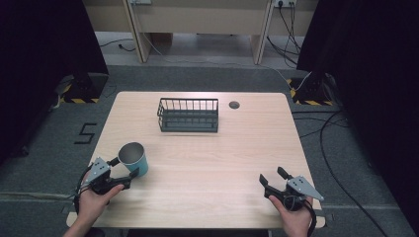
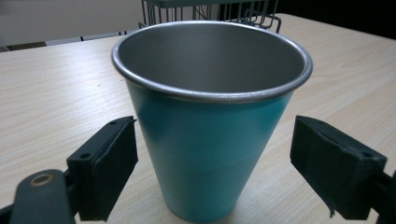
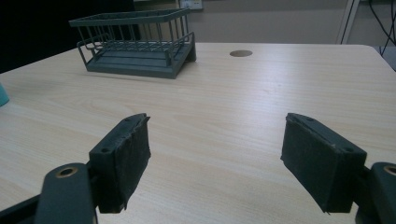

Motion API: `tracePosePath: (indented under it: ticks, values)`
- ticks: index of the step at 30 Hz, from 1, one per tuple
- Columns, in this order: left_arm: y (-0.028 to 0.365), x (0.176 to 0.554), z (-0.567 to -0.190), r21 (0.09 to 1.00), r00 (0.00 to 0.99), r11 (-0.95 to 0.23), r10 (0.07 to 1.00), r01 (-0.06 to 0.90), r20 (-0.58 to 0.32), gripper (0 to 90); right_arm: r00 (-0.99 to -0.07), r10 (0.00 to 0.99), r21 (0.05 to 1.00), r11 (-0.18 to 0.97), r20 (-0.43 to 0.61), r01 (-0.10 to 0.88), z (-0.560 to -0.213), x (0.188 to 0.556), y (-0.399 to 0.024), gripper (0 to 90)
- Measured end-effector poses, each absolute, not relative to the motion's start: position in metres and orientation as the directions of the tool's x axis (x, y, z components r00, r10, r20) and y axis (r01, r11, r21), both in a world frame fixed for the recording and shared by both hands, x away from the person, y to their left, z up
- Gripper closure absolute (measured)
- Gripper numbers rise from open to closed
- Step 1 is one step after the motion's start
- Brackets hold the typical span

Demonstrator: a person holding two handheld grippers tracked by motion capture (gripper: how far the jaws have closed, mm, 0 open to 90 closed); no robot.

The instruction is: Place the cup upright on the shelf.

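Item 1, cup (image 1: 133, 158): teal outside, bare metal inside and at the rim, standing upright on the near-left part of the wooden table (image 1: 207, 163). In my left gripper view the cup (image 2: 210, 116) stands between my 2 jaws, with a gap showing on either side of it; neither pad touches it.

Item 2, my left gripper (image 1: 123, 167): jaws spread wide around the cup, holding nothing, held in my left hand (image 1: 96, 197) at the table's near-left edge.

Item 3, my right gripper (image 1: 274, 177): jaws released and apart, nothing between them but bare tabletop, held in my right hand (image 1: 292, 215) at the near-right edge, well apart from the cup.

Item 4, wire basket (image 1: 188, 114): dark, rectangular, standing toward the far side of the table near the middle; nothing visible inside it.

Item 5, round grommet hole (image 1: 234, 104): in the tabletop just right of the basket.
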State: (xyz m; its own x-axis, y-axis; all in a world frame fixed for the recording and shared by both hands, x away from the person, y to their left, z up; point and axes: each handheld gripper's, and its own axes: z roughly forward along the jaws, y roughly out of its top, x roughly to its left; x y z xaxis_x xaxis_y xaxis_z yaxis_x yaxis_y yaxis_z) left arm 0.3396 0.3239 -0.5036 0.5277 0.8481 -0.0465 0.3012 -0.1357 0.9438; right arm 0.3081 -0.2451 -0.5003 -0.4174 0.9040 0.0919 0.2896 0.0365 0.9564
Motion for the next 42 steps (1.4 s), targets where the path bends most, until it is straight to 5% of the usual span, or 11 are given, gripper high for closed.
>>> tracePosePath:
  ticks: [42]
  values:
    - [0.315, 0.367, -0.494, 0.962, 0.554, -0.112, 0.831, 0.247, -0.046, 16.2, -0.407, 0.908, 0.950, 0.036, 0.100, 0.312, -0.504, 0.311, -0.245, 24.2]
